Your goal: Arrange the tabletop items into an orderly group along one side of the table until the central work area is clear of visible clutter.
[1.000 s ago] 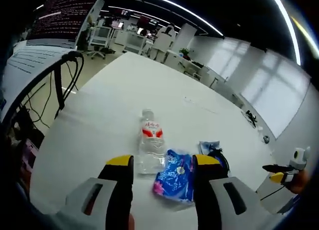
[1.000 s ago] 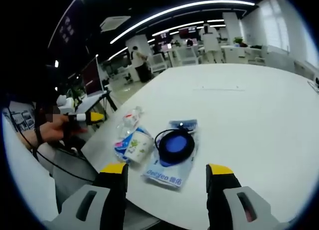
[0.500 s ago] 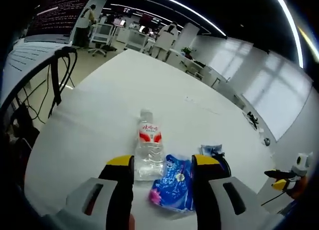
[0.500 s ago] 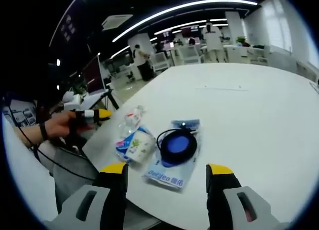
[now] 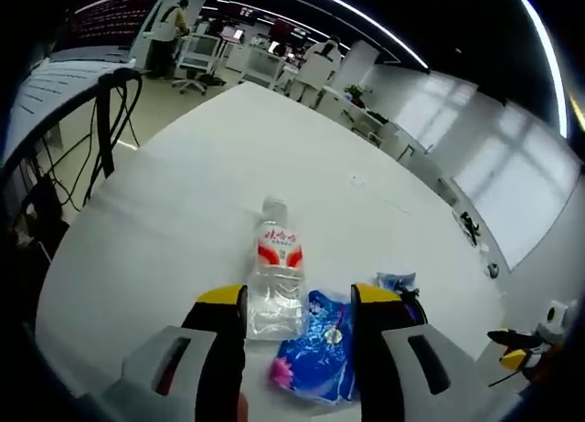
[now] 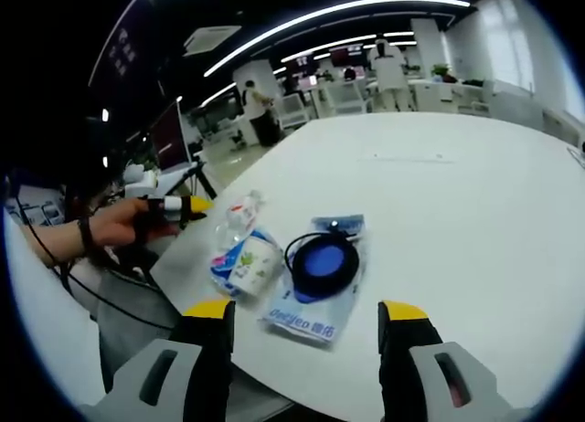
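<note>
A clear water bottle (image 5: 277,276) with a red label lies on the white table (image 5: 201,194), cap pointing away. Beside it lie a blue pouch (image 5: 315,349) and a small blue packet (image 5: 395,281). My left gripper (image 5: 298,296) hovers open just before the bottle and pouch. In the right gripper view the bottle (image 6: 236,216), the pouch (image 6: 245,262) and a round blue disc (image 6: 322,260) on a flat wipes packet (image 6: 311,312) sit near the table corner. My right gripper (image 6: 305,310) stands open short of them. The left gripper (image 6: 174,205) shows there, held by a hand.
A black stand with hanging cables (image 5: 110,121) rises beyond the table's left edge. Small dark items (image 5: 471,226) lie at the far right edge. The right gripper (image 5: 514,353) shows off the table's near right corner. Desks, chairs and people fill the background.
The left gripper view has shifted a little, so the bottle looks closer and larger. In the right gripper view the hand with the left gripper has edged toward the items. Nothing on the table moved.
</note>
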`<state>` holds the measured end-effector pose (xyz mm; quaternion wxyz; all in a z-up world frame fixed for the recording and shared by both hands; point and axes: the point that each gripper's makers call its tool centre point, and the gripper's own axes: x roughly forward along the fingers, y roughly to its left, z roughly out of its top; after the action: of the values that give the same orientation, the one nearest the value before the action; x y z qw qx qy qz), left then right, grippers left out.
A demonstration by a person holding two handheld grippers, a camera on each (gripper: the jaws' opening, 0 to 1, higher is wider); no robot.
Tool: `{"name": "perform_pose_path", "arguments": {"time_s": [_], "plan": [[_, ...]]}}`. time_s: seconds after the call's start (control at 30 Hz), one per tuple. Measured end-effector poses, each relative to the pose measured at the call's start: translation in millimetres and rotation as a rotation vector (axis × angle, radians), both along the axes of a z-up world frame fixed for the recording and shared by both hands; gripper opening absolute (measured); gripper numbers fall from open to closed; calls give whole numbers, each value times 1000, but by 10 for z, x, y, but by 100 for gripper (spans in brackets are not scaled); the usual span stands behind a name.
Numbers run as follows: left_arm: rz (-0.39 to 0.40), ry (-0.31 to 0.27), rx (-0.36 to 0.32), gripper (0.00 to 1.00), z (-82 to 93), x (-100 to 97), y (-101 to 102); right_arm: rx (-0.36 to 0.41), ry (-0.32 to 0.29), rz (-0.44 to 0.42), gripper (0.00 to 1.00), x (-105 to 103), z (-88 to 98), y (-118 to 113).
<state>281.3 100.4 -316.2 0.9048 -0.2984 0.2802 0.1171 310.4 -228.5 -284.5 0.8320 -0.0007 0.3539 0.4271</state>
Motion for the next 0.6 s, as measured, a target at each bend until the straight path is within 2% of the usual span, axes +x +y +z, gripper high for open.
{"name": "perform_pose_path", "arguments": {"time_s": [0.33,0.47,0.53,0.6], "plan": [[20,15,-17,44,-108,197,68,-1,7,-5,64,-9,-24,-11],[34,33,-29,44,-149,234,32,-1,11,-8,64,-9,-37,-17],[48,57,-3,43,-155,221,21,-3,12,-8,64,-13,-38,-19],[46,70,20,42,-193,218,110,-3,14,-8,64,-16,-34,-22]]}}
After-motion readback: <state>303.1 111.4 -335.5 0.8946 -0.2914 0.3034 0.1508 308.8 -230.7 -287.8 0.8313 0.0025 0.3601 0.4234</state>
